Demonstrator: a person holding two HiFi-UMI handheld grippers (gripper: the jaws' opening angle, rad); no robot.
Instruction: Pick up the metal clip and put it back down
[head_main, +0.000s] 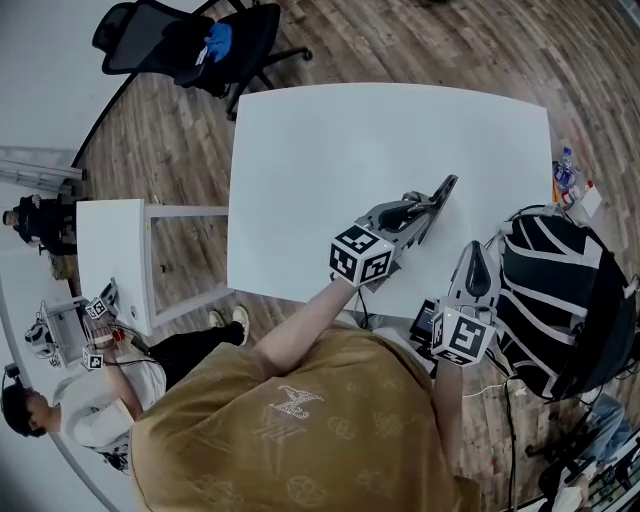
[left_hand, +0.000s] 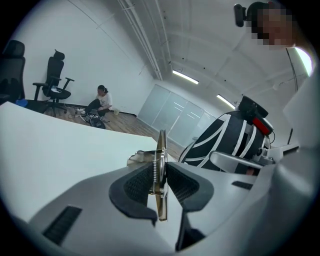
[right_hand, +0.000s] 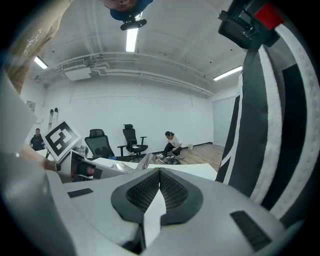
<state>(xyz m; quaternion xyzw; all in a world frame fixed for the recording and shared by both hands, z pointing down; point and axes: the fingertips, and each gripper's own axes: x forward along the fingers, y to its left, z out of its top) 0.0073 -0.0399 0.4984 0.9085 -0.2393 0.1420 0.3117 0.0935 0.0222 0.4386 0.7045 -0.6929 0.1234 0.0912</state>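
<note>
White table (head_main: 330, 150) in the head view sits under your left gripper (head_main: 440, 195), your right gripper (head_main: 478, 258) by its near edge. Your left gripper view shows the jaws clamped on the clip (left_hand: 160, 170), edge-on, over the table. Your right gripper view shows jaws together, empty.

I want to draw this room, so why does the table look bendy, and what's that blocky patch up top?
Head view: the wide lens bows the edges of the white rectangular table. Left gripper view: the same lens leaves a dark round rim, and the blocky patch was laid on afterwards to hide a face. Right gripper view: the ceiling light strip glares white.
</note>
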